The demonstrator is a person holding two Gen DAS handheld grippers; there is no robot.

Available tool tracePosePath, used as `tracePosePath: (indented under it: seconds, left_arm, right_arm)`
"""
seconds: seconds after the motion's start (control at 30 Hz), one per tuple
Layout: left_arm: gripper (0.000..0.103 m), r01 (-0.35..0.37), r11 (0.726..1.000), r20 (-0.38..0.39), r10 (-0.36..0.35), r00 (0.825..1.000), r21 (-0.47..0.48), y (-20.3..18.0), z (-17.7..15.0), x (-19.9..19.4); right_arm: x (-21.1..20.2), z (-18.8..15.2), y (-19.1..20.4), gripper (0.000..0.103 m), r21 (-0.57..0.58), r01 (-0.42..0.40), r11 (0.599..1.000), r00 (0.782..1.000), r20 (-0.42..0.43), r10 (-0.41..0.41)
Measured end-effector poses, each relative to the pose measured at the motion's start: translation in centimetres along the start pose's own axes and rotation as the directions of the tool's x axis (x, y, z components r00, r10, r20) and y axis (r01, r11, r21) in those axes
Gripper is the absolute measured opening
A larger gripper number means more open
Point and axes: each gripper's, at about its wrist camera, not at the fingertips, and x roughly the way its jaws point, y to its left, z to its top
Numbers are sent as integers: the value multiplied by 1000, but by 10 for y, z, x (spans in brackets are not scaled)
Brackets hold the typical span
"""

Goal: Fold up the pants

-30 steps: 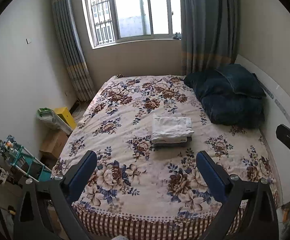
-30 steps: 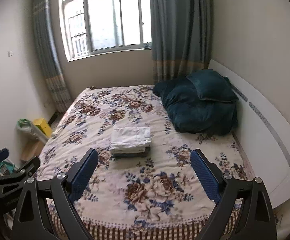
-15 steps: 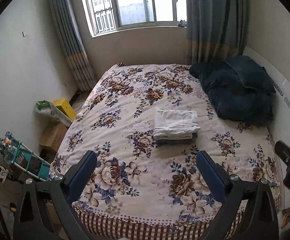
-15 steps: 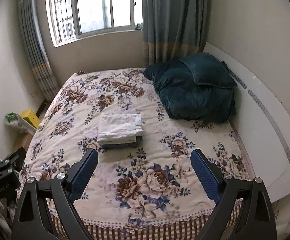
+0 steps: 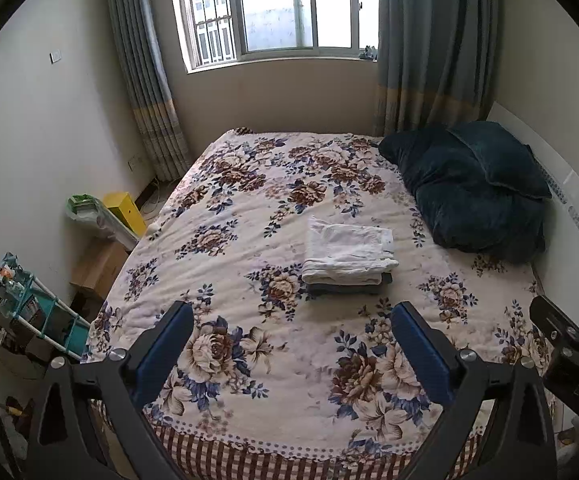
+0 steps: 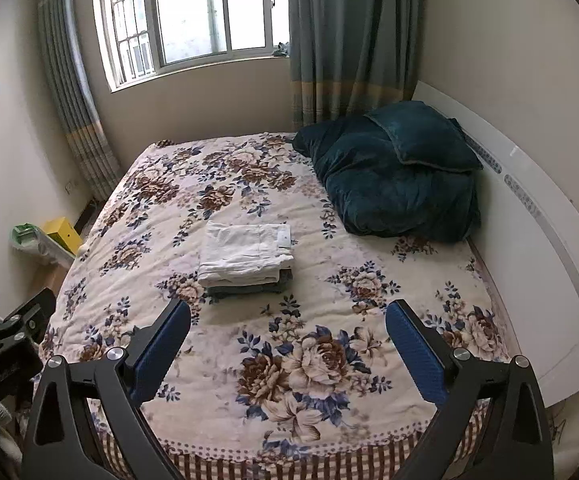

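You're closing in on the bed (image 5: pixel 249 360); both the left gripper (image 5: pixel 289 344) and right gripper (image 6: pixel 287 340) are hanging wide apart, empty. The white pants (image 5: pixel 347 252) are lying mid-bed, seemingly folded already, atop a darker garment (image 5: pixel 345 289).

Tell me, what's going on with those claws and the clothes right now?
Left gripper and right gripper: jaws open, empty, above bed edge. Folded white pants stacked atop darker garment. Nothing between.

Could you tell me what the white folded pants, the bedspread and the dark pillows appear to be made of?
White folded pants: likely woven cotton or denim, matte, with crisp creases and stitched seams.
Bedspread: seems a soft, slightly fuzzy printed fabric, matte, with a floral pattern and a checked border.
Dark pillows: probably velvet or plush in teal, judging by the soft sheen on their folds.
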Motion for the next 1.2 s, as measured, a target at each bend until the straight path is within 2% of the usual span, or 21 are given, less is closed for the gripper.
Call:
tracePosePath:
  seconds: [0.4,1.2]
  left_arm:
    - [101,6,1000,-3,-6,1000,10,3,-1,5]
    - [101,7,1000,9,-7,1000,17,6,3,12]
  right_arm:
    - [7,-7,-2,100,9,8,1000,1000,-9,-8]
    - [9,1,11,100,2,-7,1000,1000,-5,7]
